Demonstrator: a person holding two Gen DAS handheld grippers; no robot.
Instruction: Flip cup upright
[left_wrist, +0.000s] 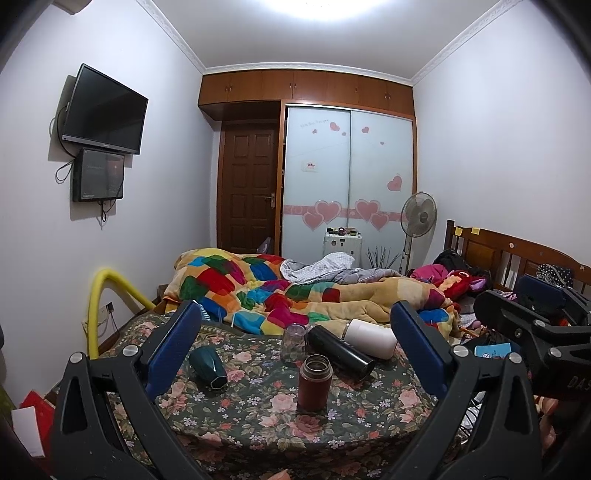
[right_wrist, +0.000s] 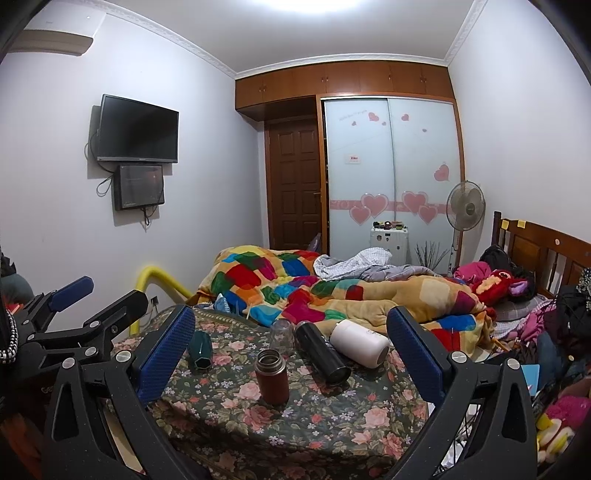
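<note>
Bed: your floral sheet (left_wrist: 258, 413) carries five cups.
Cups: red flask (left_wrist: 314, 384) upright; black flask (left_wrist: 340, 349), white flask (left_wrist: 371, 338), green cup (left_wrist: 208, 365) lie tipped.
Fingers: left gripper (left_wrist: 295, 354), right gripper (right_wrist: 291, 350) spread apart, empty.
Views: yours on the right shows an air conditioner (right_wrist: 51, 40).

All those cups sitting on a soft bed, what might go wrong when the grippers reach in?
The lying black cylindrical flask touches the lying white bottle; lifting one may roll the other. The upright brown steel flask stands open on the soft floral bedspread, so a nudge might topple it. The clear glass jar crowds the black flask, leaving little finger room.
</note>
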